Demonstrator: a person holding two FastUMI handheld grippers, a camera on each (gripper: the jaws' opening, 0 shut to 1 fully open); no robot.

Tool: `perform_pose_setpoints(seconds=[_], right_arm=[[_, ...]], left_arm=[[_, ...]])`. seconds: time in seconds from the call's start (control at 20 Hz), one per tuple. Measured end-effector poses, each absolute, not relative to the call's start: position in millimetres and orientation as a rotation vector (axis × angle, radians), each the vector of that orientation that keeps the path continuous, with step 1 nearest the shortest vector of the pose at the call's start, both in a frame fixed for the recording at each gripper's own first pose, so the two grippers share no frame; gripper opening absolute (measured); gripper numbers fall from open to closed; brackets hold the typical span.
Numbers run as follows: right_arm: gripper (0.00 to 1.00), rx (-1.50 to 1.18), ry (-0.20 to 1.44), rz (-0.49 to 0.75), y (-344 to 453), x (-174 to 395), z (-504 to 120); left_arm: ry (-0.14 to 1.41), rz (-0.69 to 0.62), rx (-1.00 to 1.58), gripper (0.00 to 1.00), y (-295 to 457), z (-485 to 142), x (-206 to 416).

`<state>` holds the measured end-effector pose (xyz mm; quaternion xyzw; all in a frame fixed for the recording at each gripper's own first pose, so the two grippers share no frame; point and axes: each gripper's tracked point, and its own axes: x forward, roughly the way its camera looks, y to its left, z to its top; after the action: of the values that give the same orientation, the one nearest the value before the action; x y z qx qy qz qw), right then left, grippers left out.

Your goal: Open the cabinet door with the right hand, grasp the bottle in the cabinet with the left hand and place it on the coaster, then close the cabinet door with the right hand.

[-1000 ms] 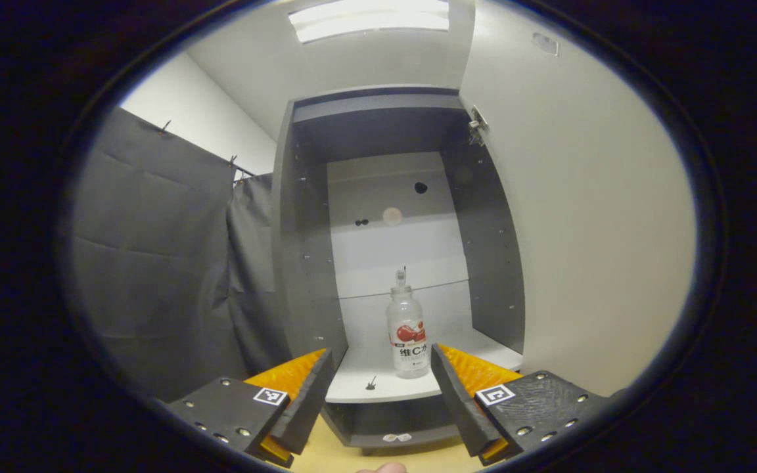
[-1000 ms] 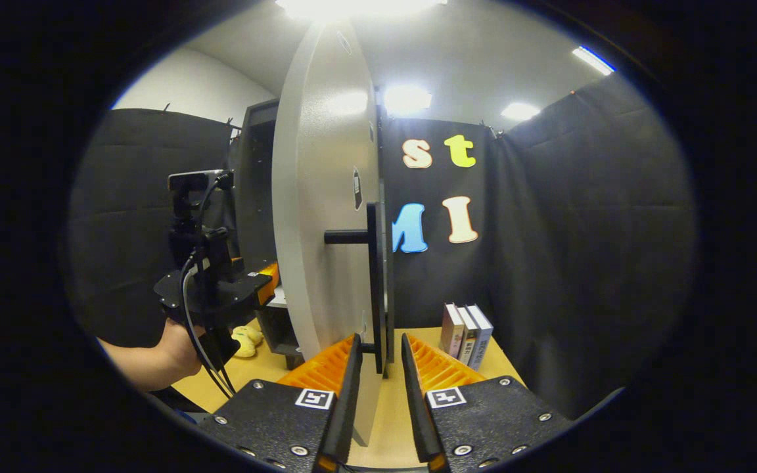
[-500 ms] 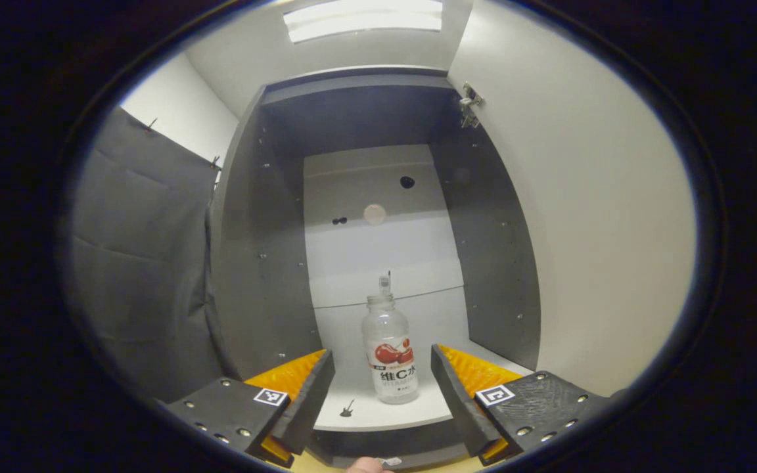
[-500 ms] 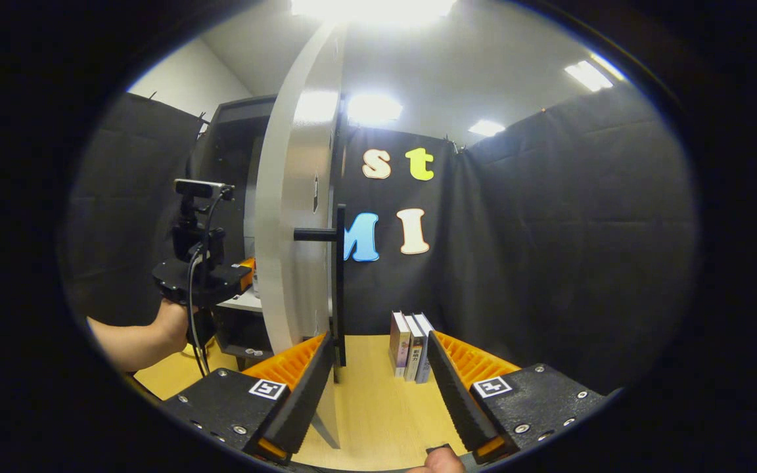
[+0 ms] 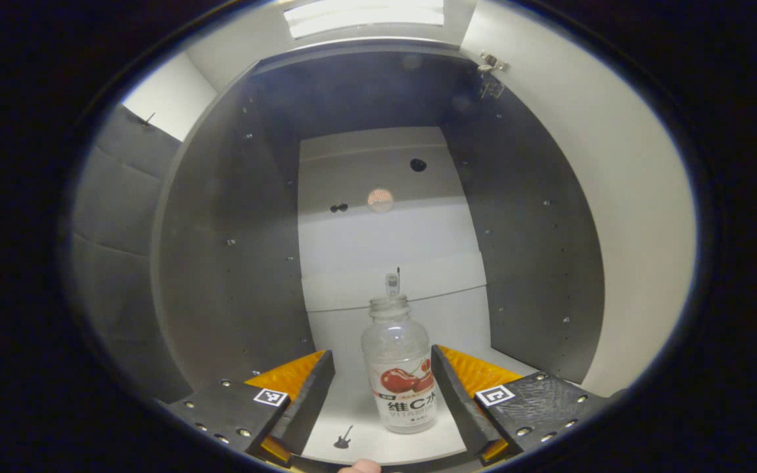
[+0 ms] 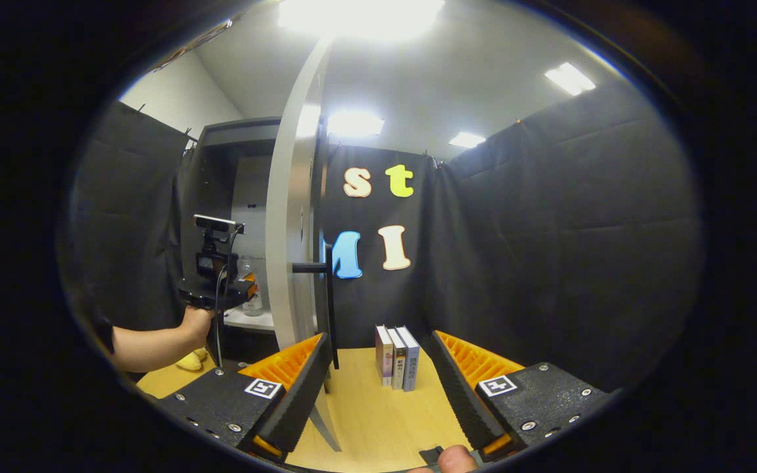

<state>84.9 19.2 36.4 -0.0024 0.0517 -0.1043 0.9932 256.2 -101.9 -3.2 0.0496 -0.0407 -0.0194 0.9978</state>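
Left gripper (image 5: 382, 394) spread, clear drink bottle (image 5: 399, 374) upright on the cabinet shelf (image 5: 352, 420) between its fingers but nearer the right one; right gripper (image 6: 378, 387) spread, off the door handle (image 6: 329, 295); risk: uneven closing tips the bottle.

Bright ceiling lights (image 6: 359, 13), black drapes (image 6: 549, 249)

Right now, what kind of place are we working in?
Most likely a staged test booth, not a real home: black cloth walls hang around a wooden table, which holds a small cabinet with one bottle and a few books.
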Motion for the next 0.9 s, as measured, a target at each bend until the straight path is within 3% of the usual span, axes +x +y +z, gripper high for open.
perform_pose_setpoints(seconds=[0.15,0.25,0.35,0.45,0.55,0.65,0.75,0.8,0.9], right_arm=[[0.93,-0.034,0.139,-0.224,22,85,33],[0.93,-0.070,0.171,-0.234,23,86,29],[0.94,-0.110,0.179,-0.234,26,89,28],[0.93,-0.140,0.182,-0.235,31,89,25],[0.95,-0.147,0.180,-0.225,33,89,25],[0.96,-0.154,0.176,-0.215,34,87,26],[0.96,-0.156,0.155,-0.201,34,84,28],[0.95,-0.147,0.141,-0.188,35,83,31],[0.95,-0.116,0.130,-0.157,32,80,30]], left_arm=[[-0.066,-0.056,0.118,0.92,-107,-15,272],[-0.029,-0.078,0.134,0.88,-109,-31,283],[-0.012,-0.109,0.128,0.92,-116,-41,291],[-0.003,-0.113,0.116,0.89,-117,-42,284],[0.003,-0.129,0.099,0.76,-120,-40,286],[-0.001,-0.124,0.087,0.80,-115,-35,284],[-0.023,-0.114,0.083,0.67,-114,-22,277],[-0.032,-0.116,0.082,0.76,-114,-21,276],[-0.049,-0.113,0.090,0.70,-111,-14,269]])
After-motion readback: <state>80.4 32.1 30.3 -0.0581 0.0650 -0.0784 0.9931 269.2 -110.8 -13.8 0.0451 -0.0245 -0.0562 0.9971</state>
